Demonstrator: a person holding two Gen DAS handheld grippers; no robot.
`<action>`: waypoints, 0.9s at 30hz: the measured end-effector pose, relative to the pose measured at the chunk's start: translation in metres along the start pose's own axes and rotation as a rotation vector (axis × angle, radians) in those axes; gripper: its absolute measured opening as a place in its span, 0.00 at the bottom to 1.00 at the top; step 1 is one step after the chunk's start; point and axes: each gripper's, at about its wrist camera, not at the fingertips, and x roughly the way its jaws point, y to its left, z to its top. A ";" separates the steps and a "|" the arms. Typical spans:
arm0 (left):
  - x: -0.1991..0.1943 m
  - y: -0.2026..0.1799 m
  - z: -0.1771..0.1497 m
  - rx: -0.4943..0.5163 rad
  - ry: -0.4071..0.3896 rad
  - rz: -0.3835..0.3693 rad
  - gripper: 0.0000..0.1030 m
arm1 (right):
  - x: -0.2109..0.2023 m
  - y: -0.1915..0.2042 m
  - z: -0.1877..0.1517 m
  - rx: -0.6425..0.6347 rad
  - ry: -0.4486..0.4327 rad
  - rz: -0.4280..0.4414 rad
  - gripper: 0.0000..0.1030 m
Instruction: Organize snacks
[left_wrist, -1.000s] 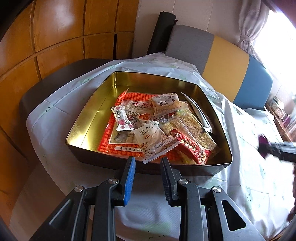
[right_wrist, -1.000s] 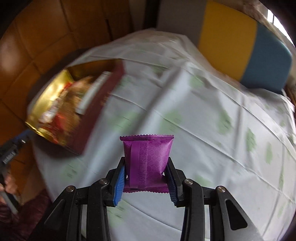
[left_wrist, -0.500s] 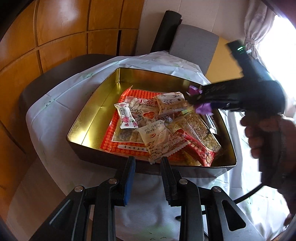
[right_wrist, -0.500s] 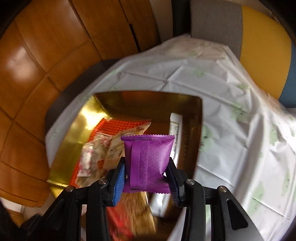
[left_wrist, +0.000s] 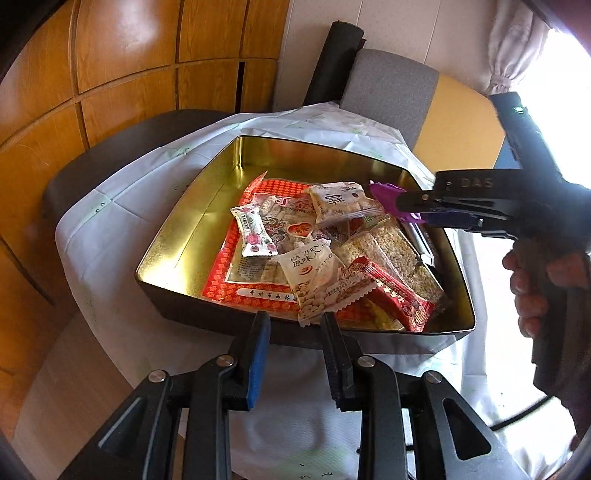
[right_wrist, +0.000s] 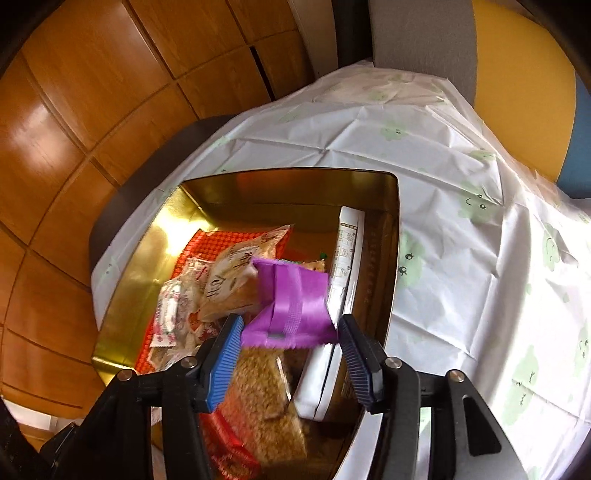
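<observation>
A gold tin (left_wrist: 177, 236) on the table holds several snack packets, among them a puffed-rice bar (left_wrist: 395, 254) and a red wrapper (left_wrist: 391, 295). My right gripper (right_wrist: 290, 332) hangs over the tin's right side with its jaws apart. The purple packet (right_wrist: 291, 310) is tilted between them, loose and dropping toward the pile. In the left wrist view the right gripper (left_wrist: 410, 206) and the purple packet (left_wrist: 384, 194) show over the tin's right rim. My left gripper (left_wrist: 295, 325) is open and empty, just in front of the tin's near wall.
A white cloth with green prints (right_wrist: 461, 221) covers the table. A grey, yellow and blue seat back (left_wrist: 391, 92) stands behind it. Wooden wall panels (left_wrist: 129, 74) are on the left. A white box (right_wrist: 343, 258) leans against the tin's right wall.
My right gripper moved lower over the tin and opened, letting go of the purple packet, which now tilts and falls. My left gripper has stayed in place.
</observation>
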 end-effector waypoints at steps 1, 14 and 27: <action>0.000 0.000 0.000 0.000 -0.002 0.002 0.28 | -0.003 0.000 -0.003 0.003 -0.005 0.006 0.53; -0.004 -0.001 -0.001 0.008 -0.014 0.029 0.28 | -0.015 0.017 -0.024 -0.070 -0.029 -0.016 0.34; -0.017 -0.016 -0.004 0.054 -0.058 0.047 0.34 | -0.059 0.010 -0.078 -0.044 -0.146 -0.134 0.34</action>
